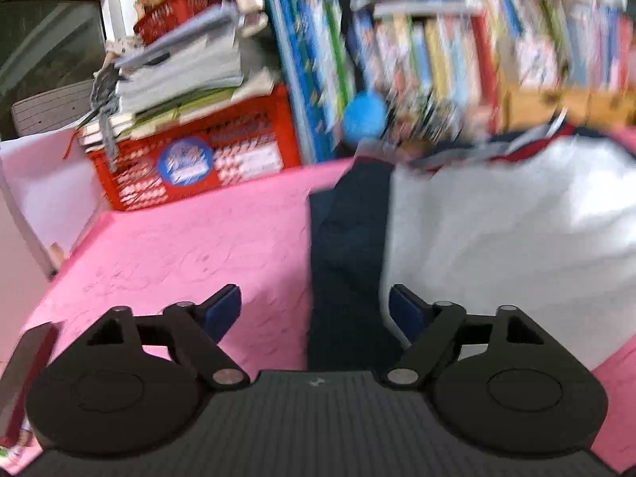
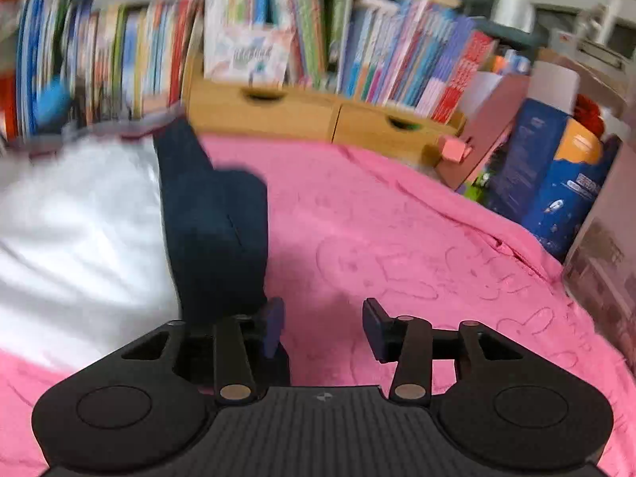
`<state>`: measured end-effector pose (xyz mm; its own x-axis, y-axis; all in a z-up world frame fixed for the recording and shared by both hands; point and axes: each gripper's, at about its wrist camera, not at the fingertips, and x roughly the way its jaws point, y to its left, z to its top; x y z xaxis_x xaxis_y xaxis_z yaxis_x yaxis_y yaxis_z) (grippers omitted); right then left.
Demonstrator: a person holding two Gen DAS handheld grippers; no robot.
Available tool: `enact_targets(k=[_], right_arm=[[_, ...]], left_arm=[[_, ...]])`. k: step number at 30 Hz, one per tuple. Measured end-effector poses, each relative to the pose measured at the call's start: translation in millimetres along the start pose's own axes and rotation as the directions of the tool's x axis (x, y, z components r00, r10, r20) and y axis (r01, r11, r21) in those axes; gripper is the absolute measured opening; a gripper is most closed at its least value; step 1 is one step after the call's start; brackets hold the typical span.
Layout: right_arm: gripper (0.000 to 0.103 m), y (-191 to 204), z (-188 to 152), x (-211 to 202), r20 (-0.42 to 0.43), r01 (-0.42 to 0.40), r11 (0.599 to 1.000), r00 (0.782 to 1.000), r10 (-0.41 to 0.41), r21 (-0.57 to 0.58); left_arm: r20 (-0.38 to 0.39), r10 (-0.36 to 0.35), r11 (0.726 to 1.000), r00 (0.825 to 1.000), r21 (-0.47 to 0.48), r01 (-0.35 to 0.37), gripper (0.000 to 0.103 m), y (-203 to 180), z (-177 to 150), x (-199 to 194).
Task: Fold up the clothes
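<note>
A white shirt (image 1: 505, 230) with navy sleeves and a red-trimmed collar lies on a pink cloth (image 1: 190, 246). In the left wrist view its navy sleeve (image 1: 346, 246) runs down the middle, folded along the white body. My left gripper (image 1: 315, 304) is open just above that sleeve, and the pads do not press on it. In the right wrist view the white shirt (image 2: 75, 230) fills the left side, with the other navy sleeve (image 2: 214, 234) folded beside it. My right gripper (image 2: 324, 324) is open over bare pink cloth (image 2: 417, 246), its left finger at the sleeve's lower edge.
A red crate (image 1: 190, 163) with stacked papers stands at the back left. Rows of books (image 2: 318, 39) on shelves and wooden drawers (image 2: 318, 113) line the back. Boxes and a blue package (image 2: 556, 183) crowd the right edge of the cloth.
</note>
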<state>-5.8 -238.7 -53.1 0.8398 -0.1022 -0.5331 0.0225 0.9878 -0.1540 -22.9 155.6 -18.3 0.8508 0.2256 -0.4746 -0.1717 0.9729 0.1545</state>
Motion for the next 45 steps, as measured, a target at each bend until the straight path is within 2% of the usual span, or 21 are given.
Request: enact_targets(k=[3, 8, 11, 13, 16, 19, 22, 24, 26, 29, 32, 33, 34, 35, 36, 37, 38, 40, 43, 44, 45], right_arm=[[0.045, 37.1, 5.5, -14.7, 0.064, -0.171, 0.985, 0.983, 0.172, -0.019], [0.050, 125.2, 2.9, -20.8, 0.004, -0.445, 0.888, 0.894, 0.449, -0.119], [0.058, 134.0, -8.4, -16.8, -0.010, -0.390, 0.906, 0.919, 0.394, -0.163], [0.059, 100.5, -14.4, -5.5, -0.032, -0.304, 0.949, 0.953, 0.302, -0.081], [0.056, 50.9, -18.3, 3.0, -0.062, -0.150, 0.989, 0.987, 0.151, 0.016], [0.057, 44.9, -10.4, -3.9, -0.067, 0.036, 0.998, 0.997, -0.039, -0.045], [0.060, 66.2, 2.9, -14.4, -0.004, -0.130, 0.991, 0.991, 0.130, -0.010], [0.072, 98.7, 13.5, -8.8, 0.030, -0.260, 0.965, 0.965, 0.261, -0.033], [0.073, 133.7, 22.9, -0.3, 0.041, -0.344, 0.935, 0.936, 0.348, -0.084], [0.073, 174.9, 31.4, 28.0, -0.010, -0.416, 0.897, 0.908, 0.419, -0.152], [0.076, 168.9, 29.3, 49.9, -0.028, -0.395, 0.904, 0.918, 0.396, -0.164], [0.085, 165.7, 28.3, 57.1, -0.033, -0.386, 0.907, 0.922, 0.386, -0.167], [0.084, 150.1, 28.5, 60.5, -0.032, -0.373, 0.915, 0.927, 0.373, -0.153], [0.061, 131.4, 28.9, 62.9, -0.030, -0.360, 0.923, 0.933, 0.359, -0.135], [0.023, 112.7, 29.3, 65.4, -0.029, -0.346, 0.931, 0.938, 0.345, -0.117], [0.004, 94.1, 29.7, 67.9, -0.027, -0.332, 0.938, 0.943, 0.331, -0.099], [0.000, 75.3, 28.5, 72.6, -0.030, -0.378, 0.925, 0.926, 0.377, -0.035], [0.000, 37.7, 25.3, 83.0, -0.022, -0.488, 0.865, 0.870, 0.493, 0.115], [0.003, 14.2, 20.1, 84.7, 0.017, -0.531, 0.783, 0.831, 0.556, 0.325], [0.013, 14.9, 20.9, 79.7, 0.038, -0.533, 0.778, 0.832, 0.554, 0.332], [0.031, 26.7, 25.1, 71.8, 0.051, -0.516, 0.813, 0.851, 0.523, 0.270]], left_arm=[[0.026, -0.040, 0.999, 0.999, 0.004, 0.040, 0.085, -17.1, 6.8, -0.3], [-0.043, -0.025, 0.996, 0.999, 0.088, 0.029, 0.085, -35.3, -7.7, 13.5], [-0.042, 0.031, 0.993, 0.999, 0.115, -0.026, 0.088, -20.7, -20.5, 9.1], [-0.042, 0.048, 0.995, 0.998, 0.092, -0.044, 0.090, -4.5, -23.6, 3.9], [-0.038, 0.041, 0.999, 0.998, 0.033, -0.039, 0.092, 11.4, -18.8, 0.1], [-0.010, -0.018, 1.000, 1.000, -0.009, 0.017, 0.091, 6.3, -3.2, -0.3], [0.033, -0.073, 0.997, 0.997, 0.012, 0.072, 0.094, -16.7, 13.7, 6.5], [0.040, -0.082, 0.996, 0.996, 0.046, 0.080, 0.097, -34.8, 22.0, 17.3], [0.011, -0.064, 0.995, 0.998, 0.076, 0.063, 0.097, -50.6, 24.3, 35.6], [-0.049, -0.062, 0.995, 0.997, 0.070, 0.066, 0.098, -55.6, 19.5, 58.0], [-0.040, -0.036, 0.996, 0.999, 0.081, 0.039, 0.100, -51.9, 13.7, 63.3], [-0.040, -0.032, 0.997, 0.999, 0.076, 0.035, 0.101, -47.0, 12.6, 64.2], [-0.042, -0.031, 0.997, 0.999, 0.067, 0.033, 0.101, -41.4, 11.7, 65.2], [-0.043, -0.035, 0.998, 0.998, 0.056, 0.037, 0.101, -34.4, 10.7, 65.8], [-0.043, -0.029, 0.999, 0.999, 0.044, 0.030, 0.103, -27.4, 9.8, 65.5], [-0.042, -0.026, 0.999, 0.999, 0.029, 0.028, 0.103, -20.1, 8.9, 65.2], [-0.044, -0.038, 0.999, 0.998, 0.008, 0.038, 0.103, -11.7, 7.3, 64.1], [-0.040, -0.004, 1.000, 0.999, -0.010, 0.004, 0.103, 2.7, 4.6, 59.4], [-0.008, 0.138, 0.990, 0.990, 0.031, -0.138, 0.103, 14.6, 5.3, 49.2], [-0.004, 0.131, 0.991, 0.991, 0.027, -0.131, 0.101, 17.9, 7.6, 46.0], [0.002, 0.090, 0.996, 0.996, 0.003, -0.090, 0.101, 19.2, 12.4, 43.6]])
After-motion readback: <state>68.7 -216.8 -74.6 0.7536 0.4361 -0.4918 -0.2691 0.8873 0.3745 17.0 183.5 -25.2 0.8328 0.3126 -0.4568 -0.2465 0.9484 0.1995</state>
